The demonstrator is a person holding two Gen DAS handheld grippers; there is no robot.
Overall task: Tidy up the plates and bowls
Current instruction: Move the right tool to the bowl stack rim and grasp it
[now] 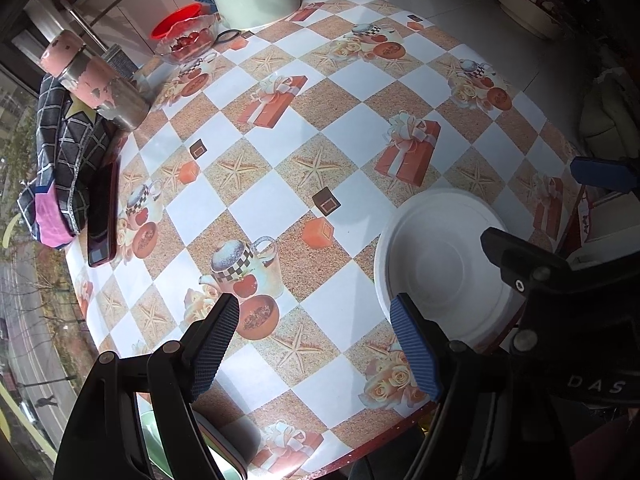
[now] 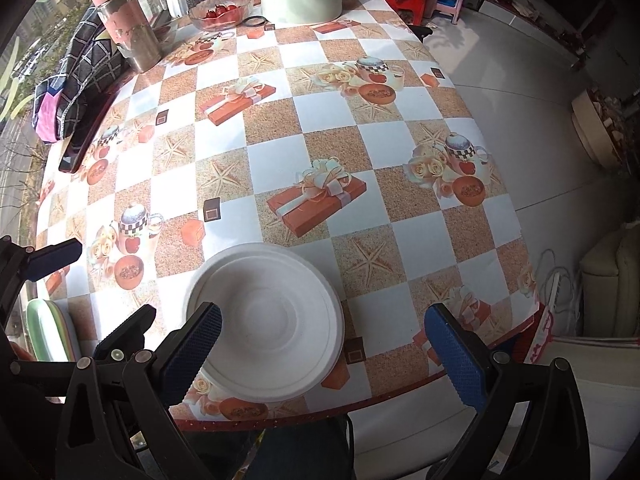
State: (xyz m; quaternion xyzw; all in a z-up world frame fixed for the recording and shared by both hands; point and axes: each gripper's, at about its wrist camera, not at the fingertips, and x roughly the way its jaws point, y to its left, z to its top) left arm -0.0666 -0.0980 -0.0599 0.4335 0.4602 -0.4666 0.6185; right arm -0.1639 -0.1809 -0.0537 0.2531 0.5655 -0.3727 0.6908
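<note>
White plate (image 2: 276, 328) on checked tablecloth (image 2: 320, 120), "DAS" lettering (image 1: 596, 384) on rig – both grippers' fingers spread, empty

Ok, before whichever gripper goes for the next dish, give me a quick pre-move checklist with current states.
1. Left gripper open, nothing between its fingers: ok.
2. Right gripper open, nothing held: ok.
3. White plate flat on the tablecloth, nothing on it: ok.
4. Plate clear of the near table edge: ok, though close.
5. Green striped dish reachable: cannot tell, mostly hidden at the frame edge.
</note>
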